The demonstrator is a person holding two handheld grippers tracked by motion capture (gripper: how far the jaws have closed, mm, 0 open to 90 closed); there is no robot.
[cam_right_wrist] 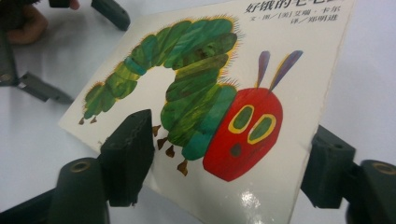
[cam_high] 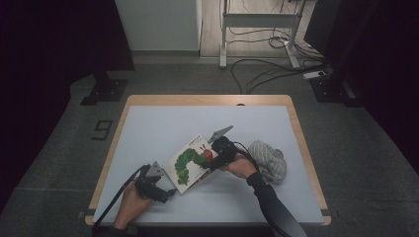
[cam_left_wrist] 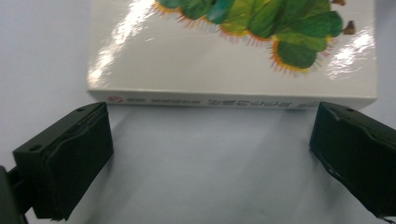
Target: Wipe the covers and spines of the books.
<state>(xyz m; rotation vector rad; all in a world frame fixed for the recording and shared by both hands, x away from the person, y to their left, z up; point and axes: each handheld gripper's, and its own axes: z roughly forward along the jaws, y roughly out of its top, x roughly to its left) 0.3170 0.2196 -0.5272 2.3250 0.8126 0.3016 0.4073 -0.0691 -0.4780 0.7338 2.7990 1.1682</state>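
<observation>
Picture book (cam_high: 190,162) mid-table, straddled by spread right gripper (cam_right_wrist: 224,168); left gripper (cam_left_wrist: 210,149), jaws apart, just short of its spine (lettering legible from left gripper view); grey cloth (cam_high: 268,159) beside, seen from above.

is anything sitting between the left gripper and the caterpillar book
Nothing visible. In the left gripper view the open fingers face the book spine across bare table. The grey cloth lies beyond the right gripper, on the far side.
</observation>
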